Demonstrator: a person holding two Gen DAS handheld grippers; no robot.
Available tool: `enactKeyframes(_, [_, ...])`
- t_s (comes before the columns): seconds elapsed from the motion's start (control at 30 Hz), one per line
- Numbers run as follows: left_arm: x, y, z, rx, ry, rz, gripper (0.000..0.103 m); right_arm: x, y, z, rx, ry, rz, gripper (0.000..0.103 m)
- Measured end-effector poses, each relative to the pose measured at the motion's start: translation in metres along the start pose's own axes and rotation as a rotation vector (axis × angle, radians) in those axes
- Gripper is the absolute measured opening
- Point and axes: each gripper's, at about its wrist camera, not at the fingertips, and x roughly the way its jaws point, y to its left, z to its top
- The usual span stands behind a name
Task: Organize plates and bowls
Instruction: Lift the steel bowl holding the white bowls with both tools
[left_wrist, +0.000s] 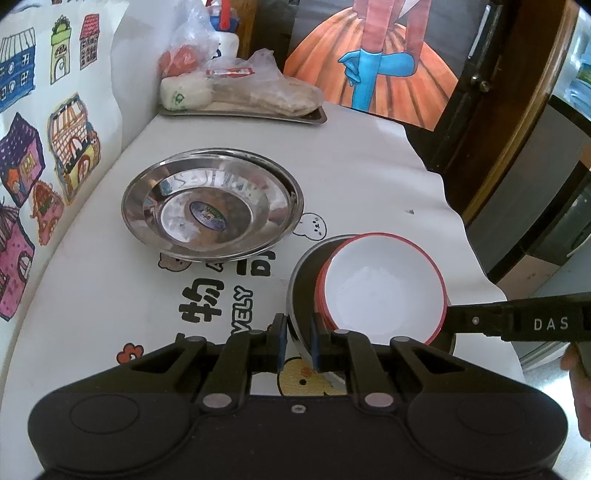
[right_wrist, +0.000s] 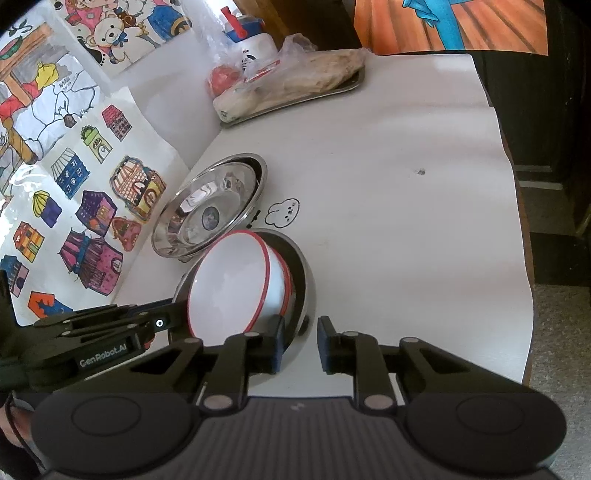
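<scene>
While both grippers are clamped on the same nest of bowls, the scene is listed from largest item down

Table (left_wrist: 369, 177): covered by a white printed cloth; everything is borne on it

Metal tray (left_wrist: 314, 117): at the far end, loaded with bagged food; not part of the step

Steel plates (left_wrist: 212, 203): stacked, left of centre, apart from the bowls and untouched

Steel bowl (right_wrist: 304, 291): at the near right edge, with red-rimmed white bowls (left_wrist: 384, 284) nested inside it

Left gripper (left_wrist: 298, 341): jaws narrow, pinched across the steel bowl's near rim

Right gripper (right_wrist: 301, 345): jaws narrow; the left pad is seen against the bowl's outer wall, while contact by the other pad cannot be told

Handling, as a judgement: the nest should be raised level with both sides lifted together, so the inner bowls are not tipped out; the thin rim is likely slippery, so a firm pinch is advised, and clearance over the plates should be kept
</scene>
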Motion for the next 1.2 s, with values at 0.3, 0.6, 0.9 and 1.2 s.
enactKeyframes(0.3, [0.003, -0.003, 0.001, -0.006, 0.006, 0.024, 0.013, 0.0, 0.002, -0.001, 0.001, -0.006, -0.009, 0.017])
enactKeyframes(0.6, [0.002, -0.009, -0.002, -0.013, -0.016, 0.056, 0.011, -0.001, -0.001, -0.003, 0.021, -0.021, -0.005, 0.015])
enactKeyframes(0.9, [-0.004, -0.009, -0.015, -0.034, -0.056, 0.042, 0.011, -0.008, -0.004, -0.009, 0.027, -0.038, 0.006, 0.015])
enactKeyframes(1.2, [-0.006, -0.004, -0.016, -0.078, -0.053, 0.032, 0.01, -0.008, -0.004, -0.009, 0.038, -0.032, 0.019, 0.015])
